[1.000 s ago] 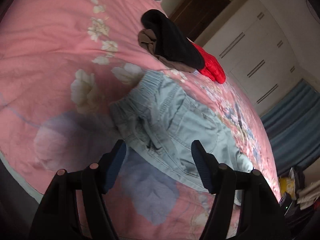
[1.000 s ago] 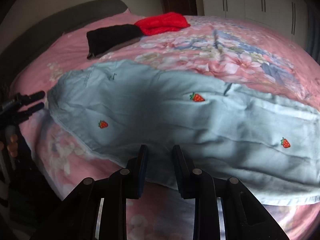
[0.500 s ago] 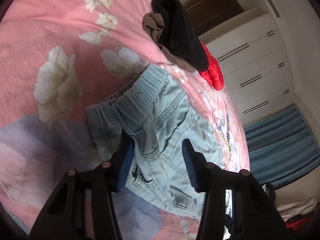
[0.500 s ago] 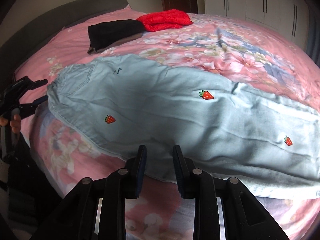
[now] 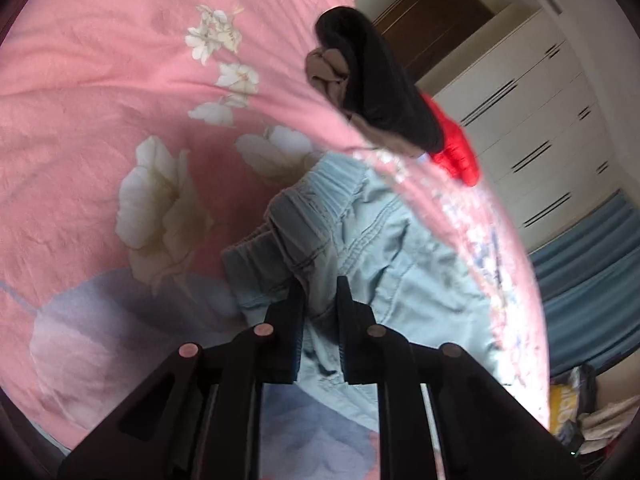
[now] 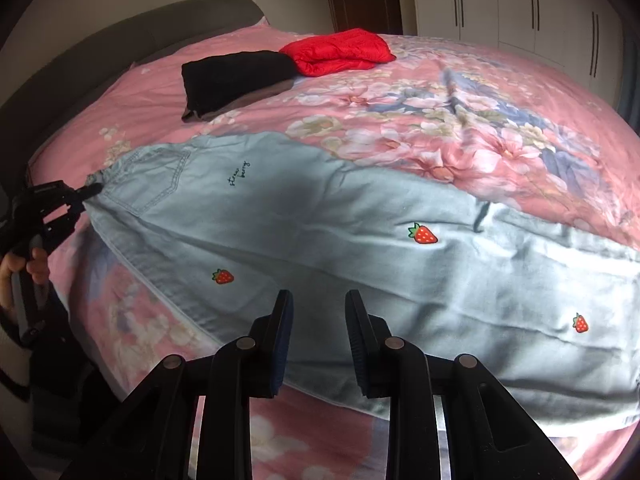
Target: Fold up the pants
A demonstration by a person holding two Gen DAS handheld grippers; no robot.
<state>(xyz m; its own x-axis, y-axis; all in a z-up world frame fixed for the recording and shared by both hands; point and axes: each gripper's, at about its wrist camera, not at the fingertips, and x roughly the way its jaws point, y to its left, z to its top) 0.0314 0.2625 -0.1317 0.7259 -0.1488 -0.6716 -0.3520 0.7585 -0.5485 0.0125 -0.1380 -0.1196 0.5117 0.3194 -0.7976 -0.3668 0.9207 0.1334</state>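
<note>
Pants (image 6: 320, 240) on the bed (image 6: 460, 120): our left gripper (image 5: 320, 300) is closing its fingers on the waistband, the right gripper (image 6: 318, 316) sits narrowly spread near the pants' front hem. We might snag only one layer.

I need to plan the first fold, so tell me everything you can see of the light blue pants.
The light blue pants look like thin denim, with stitched seams, a gathered elastic waistband, a back pocket, small dark script and three red strawberry patches. They lie spread flat, lightly wrinkled, lengthwise across the pink floral bedspread. The left gripper is closing its jaws on cloth at the waist end. The right gripper hangs above the near edge, apparently not gripping.
</note>
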